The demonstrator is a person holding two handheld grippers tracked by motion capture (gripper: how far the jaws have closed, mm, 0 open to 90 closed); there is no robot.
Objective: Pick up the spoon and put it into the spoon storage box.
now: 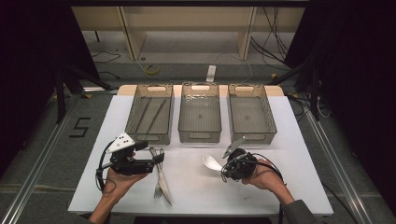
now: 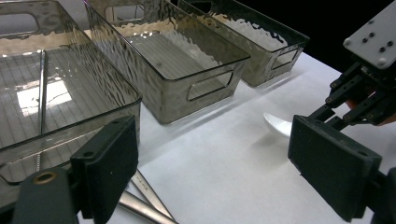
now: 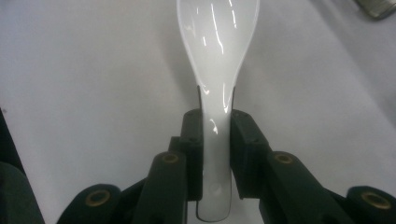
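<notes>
The right tool [image 3: 216,140] clamped the handle of the white spoon [image 3: 217,56], its bowl on the desk [image 1: 196,186] in front of the middle bin [image 1: 200,114]. The left tool [image 2: 224,163] stood wide and empty beside the fork [image 1: 157,184] and knife [image 1: 164,182].

Three clear bins [image 1: 200,119] line the table's [image 1: 289,154] far side; a fork [image 1: 158,184] and knife [image 1: 164,179] lie nearer.

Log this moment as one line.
right gripper shut on spoon | left gripper open, idle | fork, knife on table
</notes>
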